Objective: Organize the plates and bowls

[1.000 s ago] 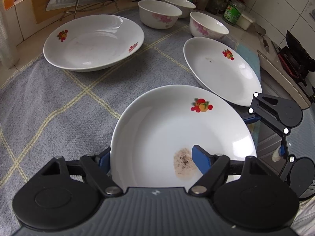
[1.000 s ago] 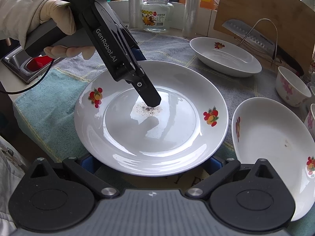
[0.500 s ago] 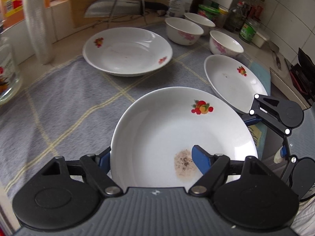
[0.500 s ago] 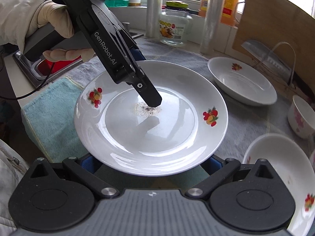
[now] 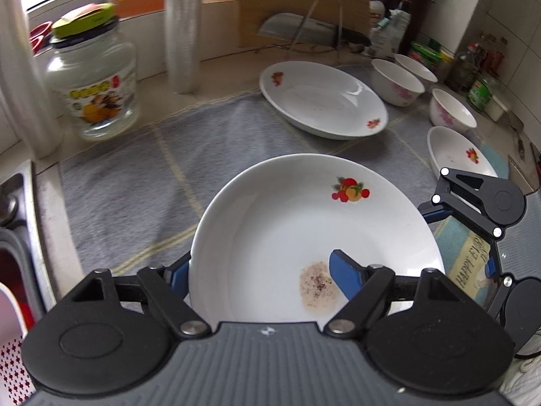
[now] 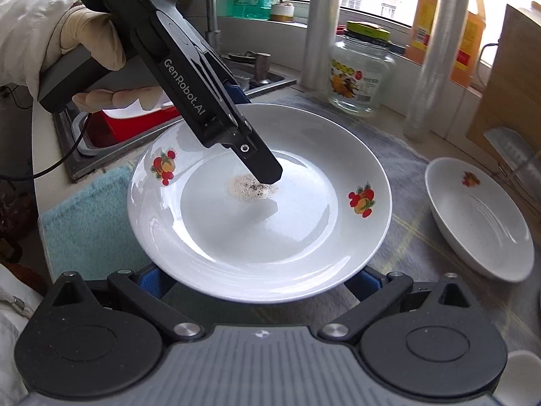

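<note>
Left tool [image 5: 260, 270] clamped on white plate [image 5: 314, 223] rim, held above grey cloth [image 5: 128, 182]; fruit decal, speckled residue patch. Right wrist view: right tool [image 6: 257, 282] at near rim, jaws wide, grip unclear; left finger over residue.

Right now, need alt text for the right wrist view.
A white fruit-print plate fills the centre, held between two grippers: the left gripper, in a gloved hand, clamps its far rim beside a speckled residue patch, and the right gripper grips its near edge. Behind are a glass jar and a second plate on grey cloth.
</note>
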The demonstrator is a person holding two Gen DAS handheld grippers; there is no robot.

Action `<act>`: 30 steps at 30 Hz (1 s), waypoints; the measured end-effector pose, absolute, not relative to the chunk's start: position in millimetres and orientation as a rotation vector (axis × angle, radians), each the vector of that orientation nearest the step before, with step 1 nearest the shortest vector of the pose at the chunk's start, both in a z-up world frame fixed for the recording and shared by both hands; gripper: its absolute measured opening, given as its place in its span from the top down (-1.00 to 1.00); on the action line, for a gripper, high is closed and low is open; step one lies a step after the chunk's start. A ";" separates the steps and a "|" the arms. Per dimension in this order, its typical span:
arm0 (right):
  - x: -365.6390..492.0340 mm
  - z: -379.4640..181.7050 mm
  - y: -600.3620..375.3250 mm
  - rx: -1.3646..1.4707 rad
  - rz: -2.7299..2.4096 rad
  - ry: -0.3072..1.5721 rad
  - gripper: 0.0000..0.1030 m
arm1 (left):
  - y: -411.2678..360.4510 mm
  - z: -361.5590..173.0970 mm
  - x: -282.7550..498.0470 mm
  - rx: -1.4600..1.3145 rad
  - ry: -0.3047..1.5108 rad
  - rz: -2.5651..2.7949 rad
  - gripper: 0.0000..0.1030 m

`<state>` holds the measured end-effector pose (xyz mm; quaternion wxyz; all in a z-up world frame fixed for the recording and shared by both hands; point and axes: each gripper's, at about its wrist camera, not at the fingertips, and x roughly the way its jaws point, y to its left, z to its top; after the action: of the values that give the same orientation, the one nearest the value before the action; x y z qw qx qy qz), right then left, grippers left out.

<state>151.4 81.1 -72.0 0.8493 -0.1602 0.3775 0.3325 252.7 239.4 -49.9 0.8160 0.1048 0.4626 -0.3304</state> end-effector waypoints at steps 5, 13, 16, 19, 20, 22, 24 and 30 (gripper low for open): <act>168.1 -77.5 96.1 -0.336 0.722 0.799 -1.00 | 254.4 -54.3 264.7 0.212 0.991 -0.676 -0.57; 185.8 -83.4 107.3 -0.333 0.721 0.812 -1.00 | 264.9 -61.3 280.7 0.204 0.997 -0.672 -0.57; 188.1 -85.3 109.8 -0.332 0.717 0.817 -1.00 | 266.1 -64.0 285.0 0.204 0.999 -0.672 -0.57; 189.9 -87.3 111.8 -0.329 0.712 0.824 -1.00 | 267.7 -66.8 289.0 0.203 1.002 -0.670 -0.57; 189.8 -87.6 112.2 -0.329 0.710 0.825 -1.00 | 267.9 -67.3 289.8 0.202 1.002 -0.670 -0.57; 191.1 -87.8 113.0 -0.328 0.706 0.826 -1.00 | 268.2 -68.0 291.1 0.200 1.002 -0.673 -0.57; 192.2 -88.0 113.3 -0.328 0.705 0.828 -1.00 | 267.8 -68.5 292.0 0.199 1.002 -0.677 -0.57; 195.9 -89.3 115.1 -0.330 0.695 0.832 -1.00 | 267.1 -69.7 295.7 0.203 0.998 -0.676 -0.57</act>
<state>195.9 115.1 -89.3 0.8437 -0.1564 0.3941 0.3292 295.7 267.1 -69.7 0.8190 0.0951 0.4684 -0.3174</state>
